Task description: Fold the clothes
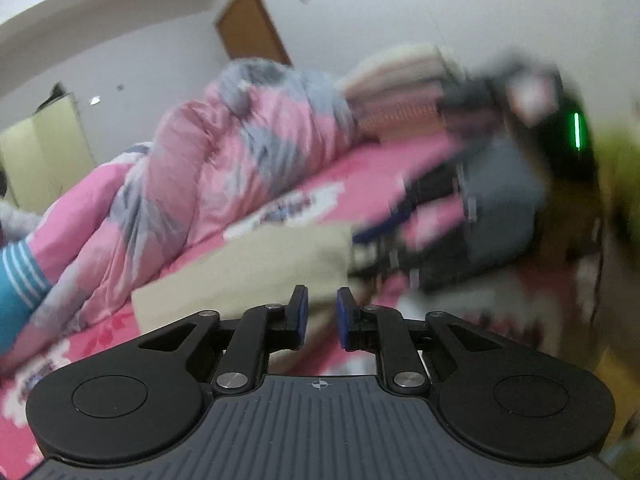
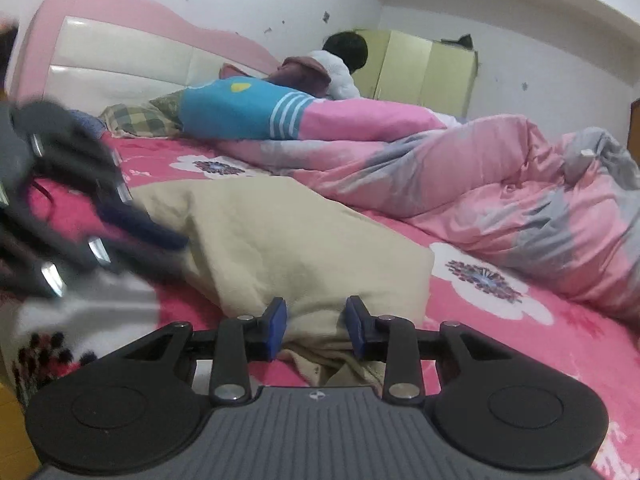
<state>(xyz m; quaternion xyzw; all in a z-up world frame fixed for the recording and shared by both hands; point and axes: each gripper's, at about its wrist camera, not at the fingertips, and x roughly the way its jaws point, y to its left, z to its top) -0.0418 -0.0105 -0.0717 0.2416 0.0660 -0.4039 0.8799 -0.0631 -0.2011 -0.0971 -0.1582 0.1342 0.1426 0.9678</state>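
The bed (image 2: 540, 320), in a pink flowered sheet, carries a rumpled pink-and-grey quilt (image 2: 500, 176) along its far side. A beige garment (image 2: 288, 240) lies folded on the sheet beside it. The right gripper (image 2: 316, 326) has its jaws parted around the garment's near edge. The left gripper (image 1: 322, 316) hangs above the garment, jaws released and empty.

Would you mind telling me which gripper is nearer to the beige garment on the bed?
The right. The right gripper has its open jaws around the near edge of the beige garment. The left gripper, open, hovers just short of it, holding nothing.
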